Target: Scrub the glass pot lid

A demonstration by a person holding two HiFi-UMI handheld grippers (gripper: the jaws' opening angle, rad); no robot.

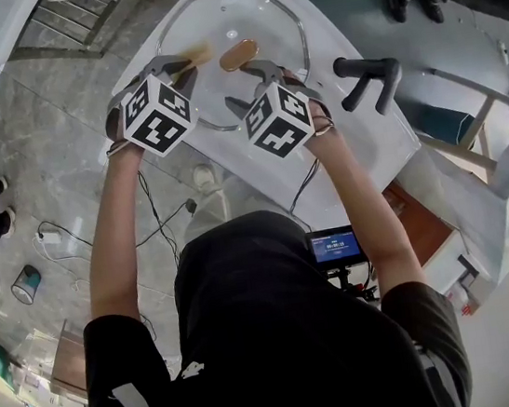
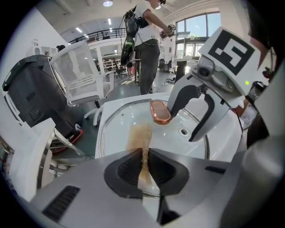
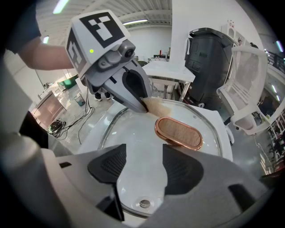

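1. Left forearm and right forearm are both bare and stretched forward, with the grippers close side by side.
2. Left gripper: fingers pinched tight on a thin tan scrub pad.
3. Right gripper: fingers spread apart, angled in toward the left one.

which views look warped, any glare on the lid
Both gripper views: heavy fisheye, dark corners, bowed lines. Left gripper view: pad looks soft, bright windows behind. Head view: straighter; lid shows only mild sheen.
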